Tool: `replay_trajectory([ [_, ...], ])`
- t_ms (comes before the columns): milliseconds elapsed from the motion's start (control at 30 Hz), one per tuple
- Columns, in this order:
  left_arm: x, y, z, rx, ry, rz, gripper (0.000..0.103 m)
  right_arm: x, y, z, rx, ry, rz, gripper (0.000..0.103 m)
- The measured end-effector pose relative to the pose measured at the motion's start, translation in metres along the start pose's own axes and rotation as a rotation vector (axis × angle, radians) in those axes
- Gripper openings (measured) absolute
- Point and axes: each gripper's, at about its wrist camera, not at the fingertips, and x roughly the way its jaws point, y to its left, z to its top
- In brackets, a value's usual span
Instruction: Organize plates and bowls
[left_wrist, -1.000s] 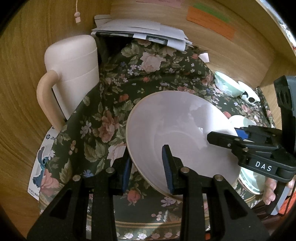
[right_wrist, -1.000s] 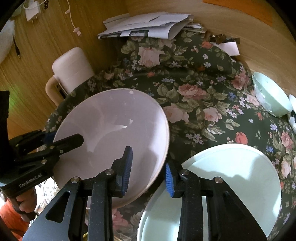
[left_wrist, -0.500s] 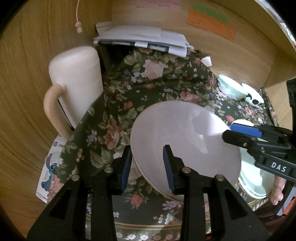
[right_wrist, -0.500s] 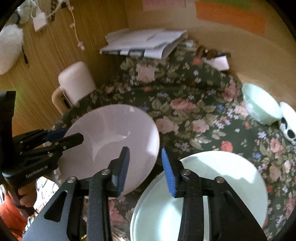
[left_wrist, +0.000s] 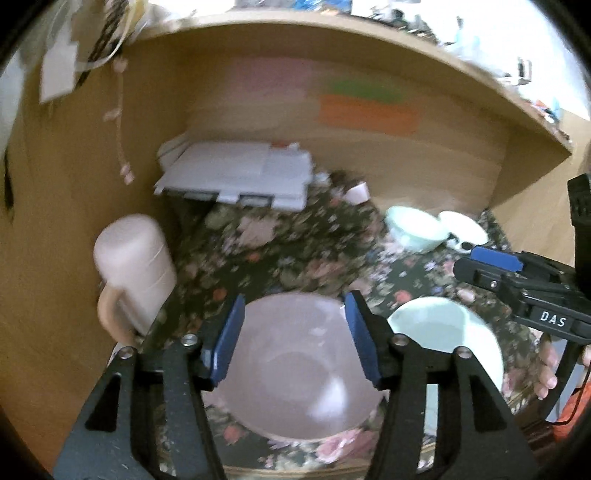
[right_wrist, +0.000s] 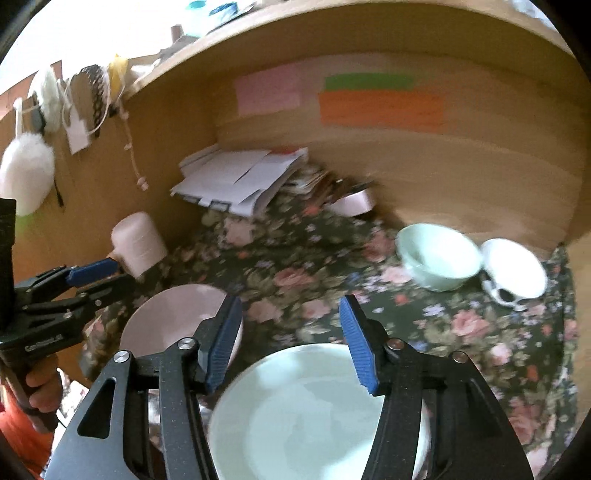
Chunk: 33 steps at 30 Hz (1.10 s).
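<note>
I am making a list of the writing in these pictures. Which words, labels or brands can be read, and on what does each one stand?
"DAS": white letters on the right gripper, seen from the left wrist.
"GenRobot.AI", only partly legible: on the left gripper, seen from the right wrist.
Coloured paper notes on the wooden back wall: too blurred to read.
Stack of papers: any print is unreadable.

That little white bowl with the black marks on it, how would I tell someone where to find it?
Start at the flowered cloth that covers the desk under the wooden shelf, and follow it to its far right end by the side wall. Two small bowls sit there side by side; the white bowl is the outer one, right of the pale green bowl. It alone carries black patches on its outside.
</note>
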Motion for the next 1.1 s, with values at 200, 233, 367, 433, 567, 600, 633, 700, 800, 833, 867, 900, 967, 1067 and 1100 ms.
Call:
replay_trajectory([
  [200, 0.012, -0.034, 0.019, 0.033, -0.013, -0.033, 0.059, -0.015, -0.032, 0.005, 0.019, -0.039, -0.065, 0.061],
  [233, 0.017, -0.039, 0.022, 0.035, -0.010, -0.037, 0.059, -0.016, -0.039, 0.006, 0.026, -0.042, -0.074, 0.061],
  [367, 0.037, -0.060, 0.035, 0.047, 0.011, -0.048, 0.059, -0.017, -0.063, 0.008, 0.051, -0.049, -0.106, 0.064],
  [433, 0.050, -0.071, 0.044, 0.060, 0.027, -0.047, 0.059, -0.015, -0.078, 0.010, 0.071, -0.044, -0.120, 0.064],
  [567, 0.074, -0.090, 0.057, 0.085, 0.054, -0.047, 0.059, -0.003, -0.107, 0.015, 0.101, -0.028, -0.159, 0.064],
  [600, 0.080, -0.095, 0.061, 0.089, 0.062, -0.048, 0.061, 0.002, -0.115, 0.015, 0.114, -0.019, -0.166, 0.064],
  [633, 0.089, -0.100, 0.065, 0.093, 0.076, -0.050, 0.065, 0.009, -0.123, 0.016, 0.129, -0.006, -0.170, 0.064],
  [700, 0.101, -0.108, 0.070, 0.102, 0.088, -0.059, 0.074, 0.022, -0.136, 0.016, 0.150, 0.018, -0.174, 0.064],
  [800, 0.117, -0.121, 0.077, 0.135, 0.095, -0.047, 0.074, 0.044, -0.151, 0.016, 0.165, 0.050, -0.193, 0.064],
  [833, 0.123, -0.125, 0.080, 0.150, 0.098, -0.043, 0.074, 0.050, -0.154, 0.017, 0.170, 0.060, -0.193, 0.064],
  [867, 0.131, -0.130, 0.083, 0.170, 0.101, -0.033, 0.074, 0.056, -0.158, 0.017, 0.176, 0.067, -0.192, 0.064],
  [900, 0.137, -0.134, 0.085, 0.183, 0.104, -0.026, 0.074, 0.064, -0.162, 0.017, 0.187, 0.076, -0.193, 0.064],
  [967, 0.150, -0.139, 0.090, 0.206, 0.118, -0.020, 0.074, 0.075, -0.169, 0.017, 0.199, 0.089, -0.190, 0.064],
  [1067, 0.171, -0.144, 0.096, 0.218, 0.148, -0.013, 0.074, 0.093, -0.178, 0.019, 0.212, 0.102, -0.200, 0.059],
  [1100, 0.177, -0.145, 0.098, 0.219, 0.159, -0.014, 0.074, 0.098, -0.182, 0.019, 0.219, 0.107, -0.206, 0.057],
])
